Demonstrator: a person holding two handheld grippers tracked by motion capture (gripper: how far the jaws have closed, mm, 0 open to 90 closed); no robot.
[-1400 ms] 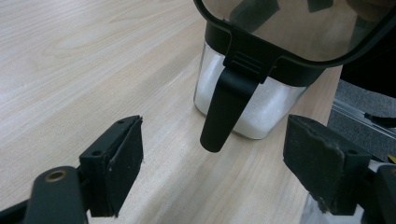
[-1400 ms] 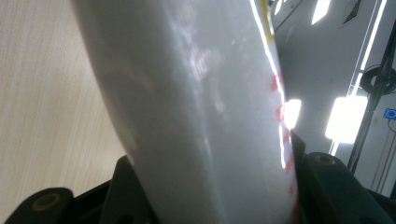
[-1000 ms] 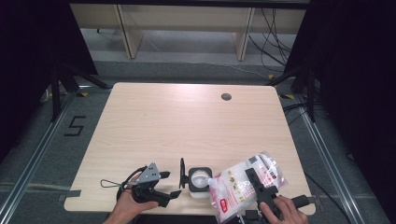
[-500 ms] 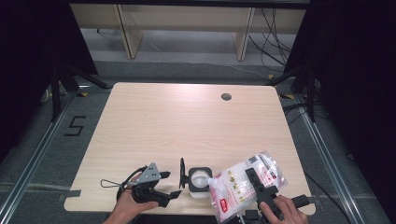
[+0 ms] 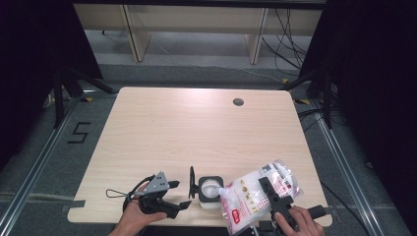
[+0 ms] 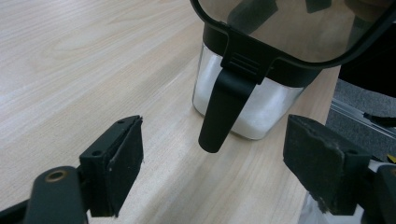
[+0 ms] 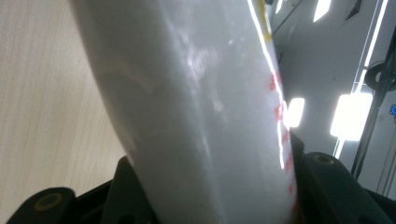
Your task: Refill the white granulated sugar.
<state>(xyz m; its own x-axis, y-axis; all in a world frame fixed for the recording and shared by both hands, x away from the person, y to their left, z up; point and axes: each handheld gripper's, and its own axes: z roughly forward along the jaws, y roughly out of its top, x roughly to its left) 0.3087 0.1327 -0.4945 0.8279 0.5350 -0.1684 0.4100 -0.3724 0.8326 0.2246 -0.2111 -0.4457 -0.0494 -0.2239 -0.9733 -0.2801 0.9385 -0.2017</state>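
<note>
Right tool (image 5: 275, 199), clamped across the middle of a plastic bag (image 5: 251, 194) of white granules, tips the pouch so its corner hangs over the open mouth of a small clear container (image 5: 209, 189) — a pour, by the look of it, from bag to jar. Beneath it all lies the pale wooden tabletop (image 5: 196, 128), the largest thing in the scene, bare except for a cable hole (image 5: 238, 102) far behind the container. The bag, next in size, lies just right of the container, angled down toward it, its bulk squeezed between the jaws in the right gripper view (image 7: 201, 116). The container stands near the front edge, already part-filled with white powder, with its black hinged lid (image 5: 192, 182) flipped upright on the side away from the bag, presumably to keep the opening clear. Left tool (image 5: 164, 204) waits just left of the container, jaws wide and empty, pointed at the lid and its hanging latch (image 6: 219, 114) — probably ready to steady the jar or shut it. Both hands sit low at the front edge; the right wrist is rolled inward toward the container to hold the tilt.
</note>
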